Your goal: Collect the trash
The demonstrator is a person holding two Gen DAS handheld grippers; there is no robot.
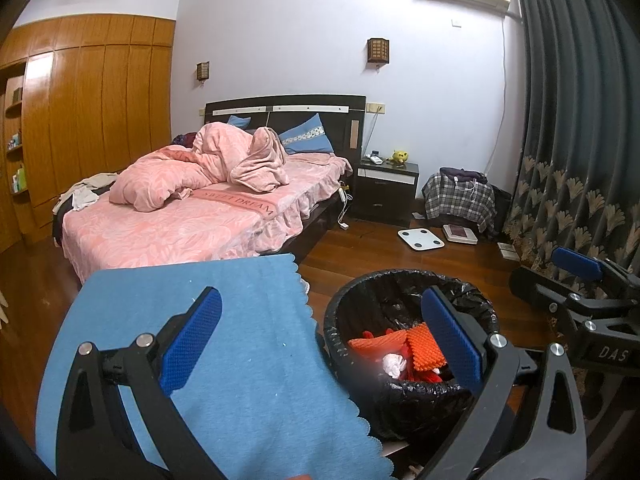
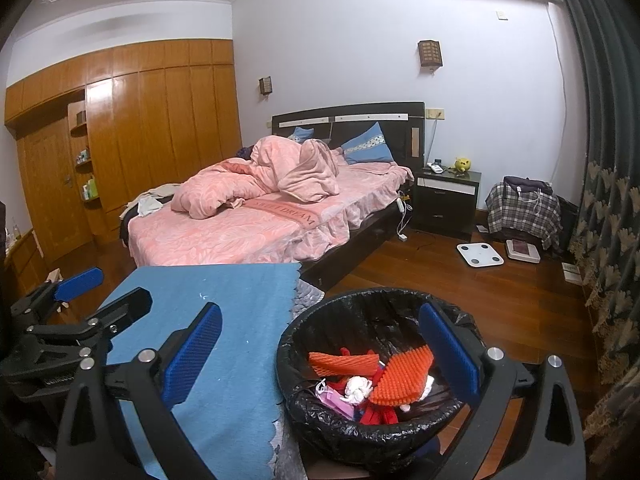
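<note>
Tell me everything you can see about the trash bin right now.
The trash bin is round and lined with a crinkled, glossy black plastic bag folded over its rim. It stands upright, close beside the blue cloth. Inside lie orange foam netting, crumpled white paper, and red and pink scraps. Neither open gripper touches it.

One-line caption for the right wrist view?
Right gripper open above a black-lined trash bin holding orange foam netting, blue cloth alongside, bed behind.
</note>
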